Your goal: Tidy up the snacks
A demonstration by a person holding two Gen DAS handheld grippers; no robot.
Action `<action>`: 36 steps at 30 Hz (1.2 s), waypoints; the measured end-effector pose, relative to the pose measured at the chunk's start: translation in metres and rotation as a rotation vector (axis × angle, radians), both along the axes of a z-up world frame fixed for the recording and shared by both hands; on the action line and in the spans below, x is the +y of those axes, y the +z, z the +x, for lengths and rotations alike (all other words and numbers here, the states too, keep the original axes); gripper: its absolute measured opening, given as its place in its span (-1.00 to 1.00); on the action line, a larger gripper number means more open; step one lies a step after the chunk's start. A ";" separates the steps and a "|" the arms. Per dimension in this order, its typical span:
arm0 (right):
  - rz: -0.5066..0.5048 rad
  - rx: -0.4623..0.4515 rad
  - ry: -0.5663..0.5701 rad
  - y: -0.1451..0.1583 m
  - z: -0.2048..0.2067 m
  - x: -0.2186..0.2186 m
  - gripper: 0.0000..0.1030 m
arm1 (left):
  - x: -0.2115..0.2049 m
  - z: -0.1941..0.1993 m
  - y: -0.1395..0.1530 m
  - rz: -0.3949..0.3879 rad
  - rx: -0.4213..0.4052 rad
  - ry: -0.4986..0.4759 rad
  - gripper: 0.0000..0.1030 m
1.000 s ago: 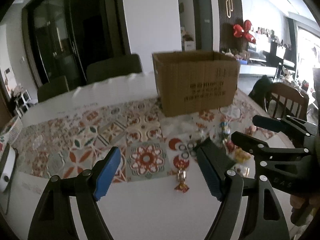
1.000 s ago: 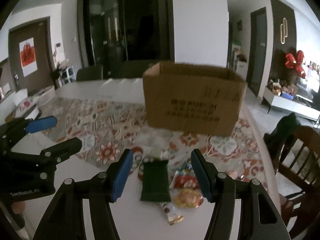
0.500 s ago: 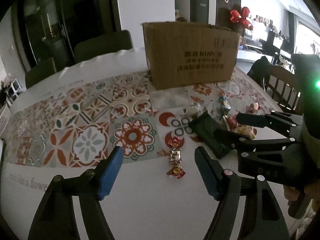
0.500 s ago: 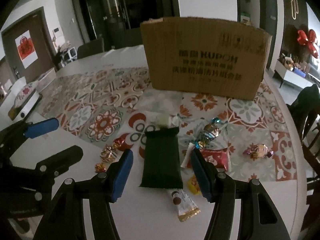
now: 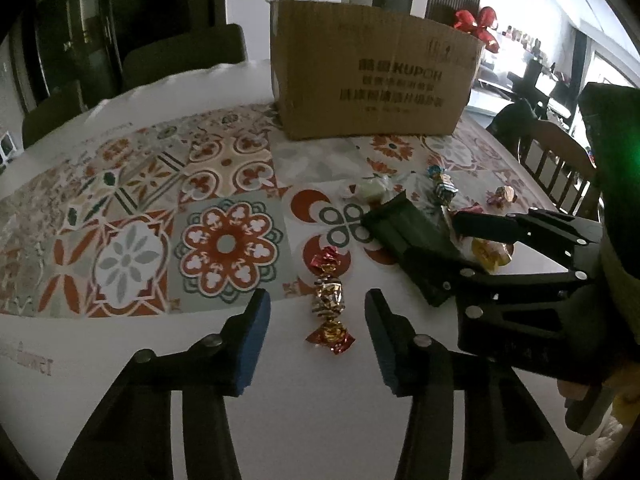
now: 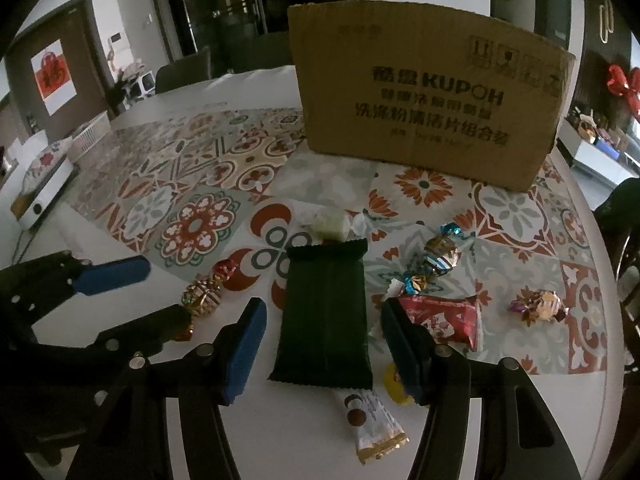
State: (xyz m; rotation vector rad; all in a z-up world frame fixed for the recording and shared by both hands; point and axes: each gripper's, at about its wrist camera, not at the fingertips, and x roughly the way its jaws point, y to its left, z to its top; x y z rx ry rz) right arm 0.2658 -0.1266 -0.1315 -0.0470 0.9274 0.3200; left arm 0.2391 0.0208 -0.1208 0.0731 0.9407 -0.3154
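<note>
While the left gripper (image 5: 316, 336) narrows its jaws, a red-and-gold foil candy (image 5: 329, 298) lies between its blue pads (image 5: 253, 340), not yet pressed by either. It rests on the white table (image 5: 280, 400) at the edge of a patterned tile mat (image 5: 160, 200). Further right, the right gripper (image 6: 322, 350) stands half open with a dark green packet (image 6: 326, 314) lying flat between its jaws; whether the pads touch it I cannot tell. A pale wrapped sweet (image 6: 330, 224) sits just behind the packet, and a white sachet (image 6: 372, 428) pokes out from under its near end. To the right lie a red packet (image 6: 444, 318), a blue-ended foil candy (image 6: 438, 256) and a purple-gold candy (image 6: 540, 306). A cardboard box (image 6: 424, 108) stands open-topped behind them all.
</note>
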 end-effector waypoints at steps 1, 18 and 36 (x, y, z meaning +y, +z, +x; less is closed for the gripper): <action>-0.002 -0.001 0.002 0.000 0.000 0.001 0.18 | -0.001 0.002 -0.001 -0.004 0.004 -0.001 -0.13; -0.024 0.009 0.010 -0.006 0.009 0.007 0.14 | -0.008 0.011 -0.014 0.015 0.006 -0.011 -0.63; -0.029 0.010 -0.004 -0.011 0.007 0.009 -0.12 | 0.002 0.006 0.001 -0.026 -0.024 0.036 -0.63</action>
